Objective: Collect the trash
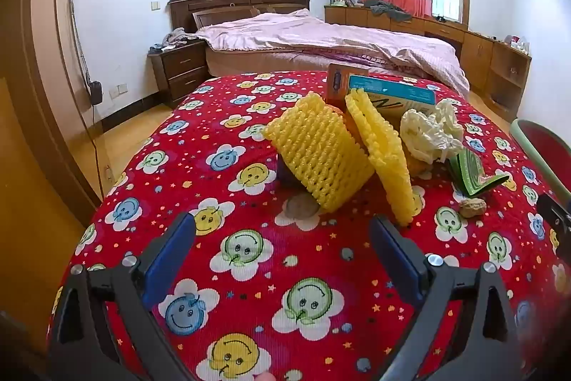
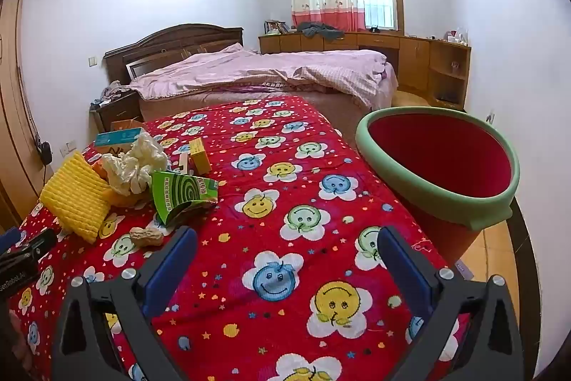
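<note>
At the bottom of the left wrist view, the left gripper [image 1: 282, 234] stands with its blue-padded jaws spread wide and nothing between them, over a red cloth [image 1: 249, 274] printed with smiling flowers. Just beyond its fingertips, in the middle of the frame, lies the trash: two yellow foam nets [image 1: 317, 156], one leaning on the other, with a crumpled white tissue [image 1: 431, 131] to their right, a blue box [image 1: 392, 91] behind, a torn green packet [image 1: 471, 174] further right, and a peanut shell [image 1: 473, 206] on the cloth below the packet.

At the bottom of the right wrist view, the right gripper [image 2: 287, 241] is likewise released and empty above the cloth. The same heap sits at centre left of that frame, with a small yellow box [image 2: 200, 155] standing behind it. At the right, just beside the cloth's edge, is a red bin [image 2: 442, 163] with a green rim, its mouth tipped toward the camera.
</note>
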Available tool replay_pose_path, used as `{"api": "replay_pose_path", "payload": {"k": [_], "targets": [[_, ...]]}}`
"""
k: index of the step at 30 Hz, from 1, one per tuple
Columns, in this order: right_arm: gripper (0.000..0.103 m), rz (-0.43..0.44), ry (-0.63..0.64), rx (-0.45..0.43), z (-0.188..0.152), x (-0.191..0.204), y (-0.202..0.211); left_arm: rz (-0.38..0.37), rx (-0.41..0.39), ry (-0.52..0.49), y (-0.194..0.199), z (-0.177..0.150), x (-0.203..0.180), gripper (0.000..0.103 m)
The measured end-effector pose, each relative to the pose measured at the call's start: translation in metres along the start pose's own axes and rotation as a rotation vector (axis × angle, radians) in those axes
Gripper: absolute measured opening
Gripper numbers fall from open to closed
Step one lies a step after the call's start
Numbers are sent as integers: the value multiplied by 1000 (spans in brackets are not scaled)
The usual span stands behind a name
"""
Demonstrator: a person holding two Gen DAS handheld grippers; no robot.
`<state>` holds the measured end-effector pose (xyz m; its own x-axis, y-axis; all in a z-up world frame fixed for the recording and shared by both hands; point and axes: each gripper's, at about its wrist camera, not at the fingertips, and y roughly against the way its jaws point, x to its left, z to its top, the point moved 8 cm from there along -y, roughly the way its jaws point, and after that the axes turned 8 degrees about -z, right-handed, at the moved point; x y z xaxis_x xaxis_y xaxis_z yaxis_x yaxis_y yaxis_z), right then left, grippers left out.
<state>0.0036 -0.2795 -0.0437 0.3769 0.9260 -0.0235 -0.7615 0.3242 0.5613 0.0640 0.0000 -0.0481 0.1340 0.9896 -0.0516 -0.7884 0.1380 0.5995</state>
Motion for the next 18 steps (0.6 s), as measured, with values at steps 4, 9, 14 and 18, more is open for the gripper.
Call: {"api": "replay_pose_path", "payload": {"k": [4, 9, 14, 18], "targets": [[103, 0, -3, -3, 0, 0, 0, -2, -1, 1, 0, 0, 0, 97], [103, 1, -3, -3, 0, 0, 0, -2, 1, 0, 0, 0, 0, 97], [103, -2, -3, -3, 0, 0, 1, -2, 1, 0, 0, 0, 0, 97], [103, -2, 0, -1, 0, 0, 0, -1, 1, 0, 0, 0, 0, 97]]}}
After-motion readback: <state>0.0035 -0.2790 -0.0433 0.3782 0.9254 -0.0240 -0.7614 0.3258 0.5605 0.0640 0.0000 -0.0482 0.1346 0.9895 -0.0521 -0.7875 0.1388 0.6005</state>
